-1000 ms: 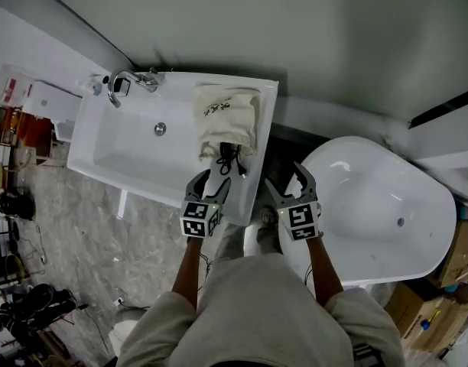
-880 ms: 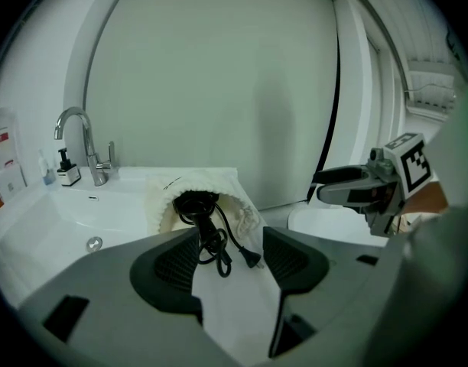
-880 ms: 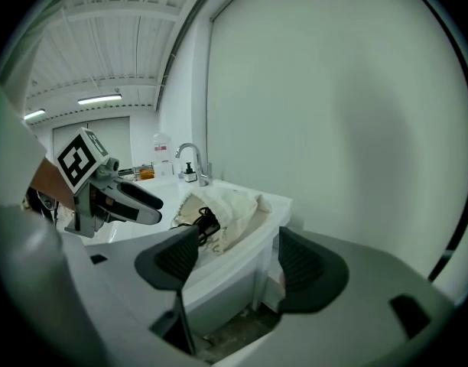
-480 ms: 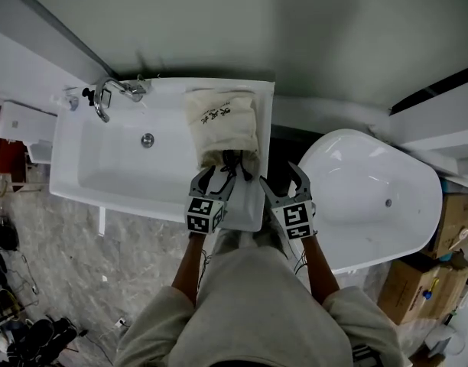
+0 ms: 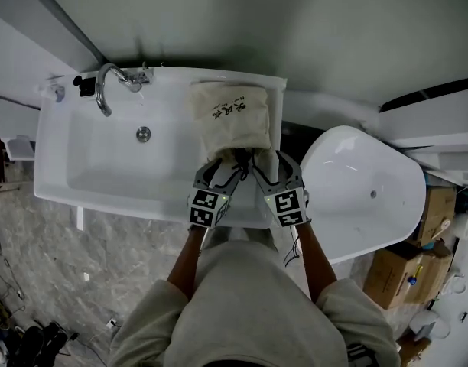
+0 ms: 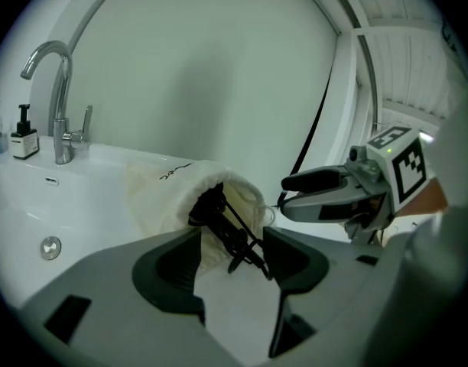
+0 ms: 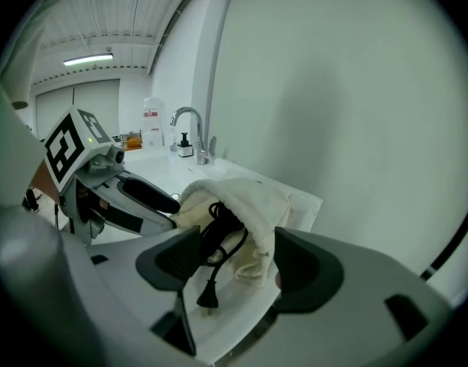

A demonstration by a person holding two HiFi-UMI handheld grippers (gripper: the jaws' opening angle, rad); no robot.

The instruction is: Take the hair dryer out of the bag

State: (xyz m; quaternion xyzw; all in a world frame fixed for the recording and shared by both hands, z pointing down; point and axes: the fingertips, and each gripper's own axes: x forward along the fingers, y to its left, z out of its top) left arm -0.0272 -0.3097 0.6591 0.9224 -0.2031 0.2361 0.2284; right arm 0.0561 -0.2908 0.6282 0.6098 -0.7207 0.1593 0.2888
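Trailing plug point(image 7: 207, 297) — right gripper view only

Soft, even, fairly bright. Comes partly from a ceiling strip lamp point(image 7: 87, 58). Lays a dark shadow band along the wall point(image 5: 257, 14) above the sink point(image 5: 81, 167). Bends and blackens toward both gripper views' edges; blurs the nearest foreground.
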